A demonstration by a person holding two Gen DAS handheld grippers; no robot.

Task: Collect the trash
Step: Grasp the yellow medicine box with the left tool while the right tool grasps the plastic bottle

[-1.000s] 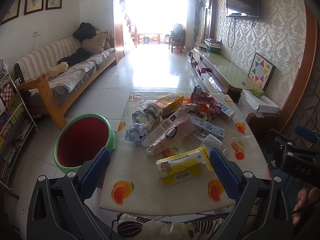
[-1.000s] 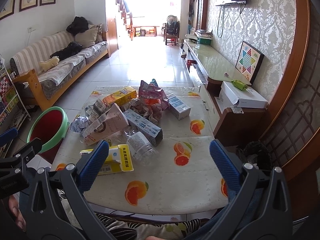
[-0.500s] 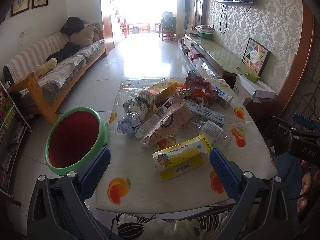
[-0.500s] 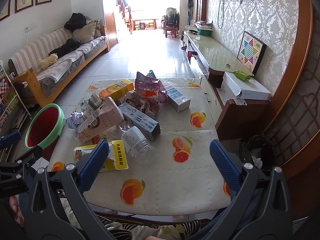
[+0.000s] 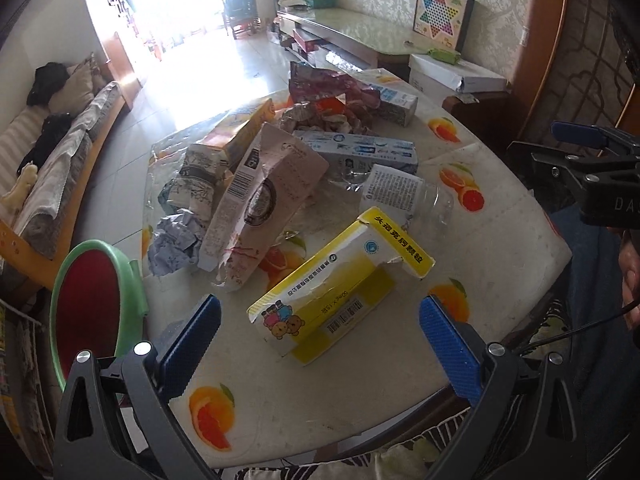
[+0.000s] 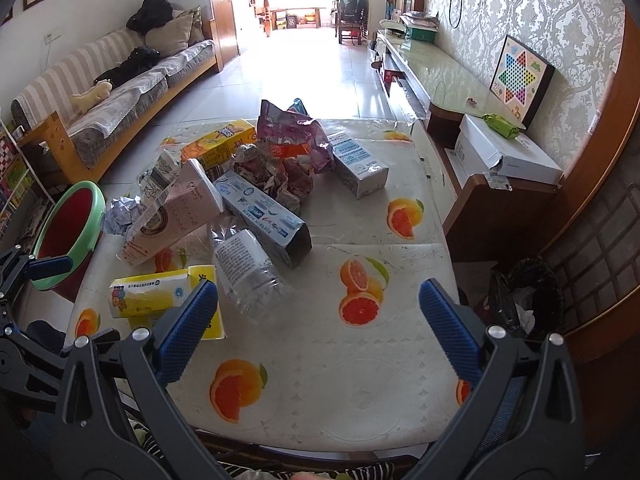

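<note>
Trash covers the middle of the orange-printed white counter; nearest me lies the torn yellow-and-white cardboard medicine box, flat on the counter, just ahead of my left gripper and between the lines of its jaws; those jaws stand wide open and hold nothing; the box's long axis runs slantwise, near-left to far-right, so I judge I must turn the jaws to close across its short side; my right gripper is likewise wide open and empty, and sits further from the box, which lies off to its left, partly behind its left finger; the left is the nearer; just beyond the box lies the clear plastic bottle on its side; the round bin with green rim and red inside stands by the counter's left edge, and what shows of its inside looks bare; a pink-and-white paper carton tops the pile behind.
</note>
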